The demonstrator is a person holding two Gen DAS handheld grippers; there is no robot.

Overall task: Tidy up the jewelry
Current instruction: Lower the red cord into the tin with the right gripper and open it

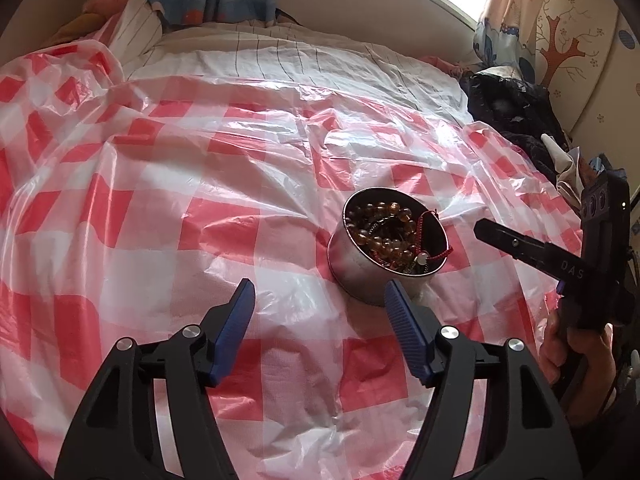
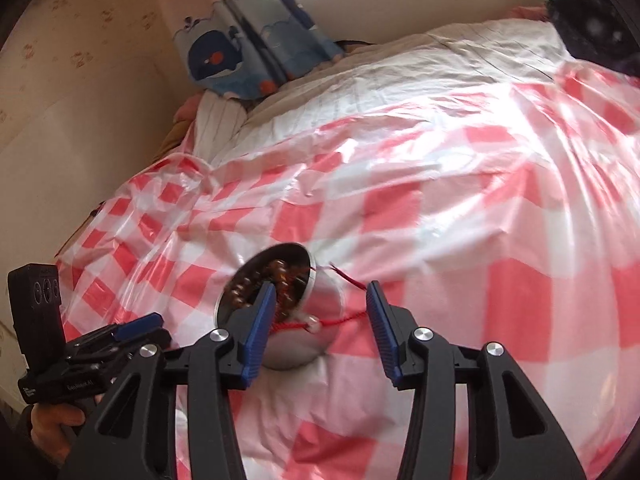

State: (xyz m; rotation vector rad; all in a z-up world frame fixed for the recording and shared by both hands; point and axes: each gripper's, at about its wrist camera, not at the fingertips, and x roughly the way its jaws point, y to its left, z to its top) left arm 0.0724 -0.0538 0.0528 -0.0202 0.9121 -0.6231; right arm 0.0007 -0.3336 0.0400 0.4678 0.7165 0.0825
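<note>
**Ana:** Beads first — amber bead bracelets (image 1: 384,228) are lying coiled in the round metal tin (image 1: 360,276), with a red cord (image 1: 430,240) trailing over its rim. The tin is sitting on the red-checked plastic sheet (image 1: 160,200) spread over the bed, a little toward the right side in the left view.

**Ben:** And from the right wrist view that red cord (image 2: 340,320) is draping down the tin's (image 2: 316,340) outer wall, with a small white bead on it.

**Ana:** How is this lot going to handle, do you reckon?

**Ben:** I'm judging the beads hard, smooth and slippery, strung loosely, so they are likely to slide and tangle. The cord is looking soft and thin, probably the easiest place to pinch. The tin is looking light and stiff, and it may skid on that glossy plastic if it is nudged.

**Ana:** Tools now. The left tool (image 1: 320,308) is standing with its blue pads apart, nothing between them, its right pad just in front of the tin's near wall.

**Ben:** The right tool (image 2: 322,314) is also standing apart, straddling the tin's near side and the hanging cord, pressing on neither. A hand (image 1: 576,364) is gripping its handle at the right edge.

**Ana:** Striped bedding and a whale-print curtain (image 2: 248,56) are sitting beyond.
</note>
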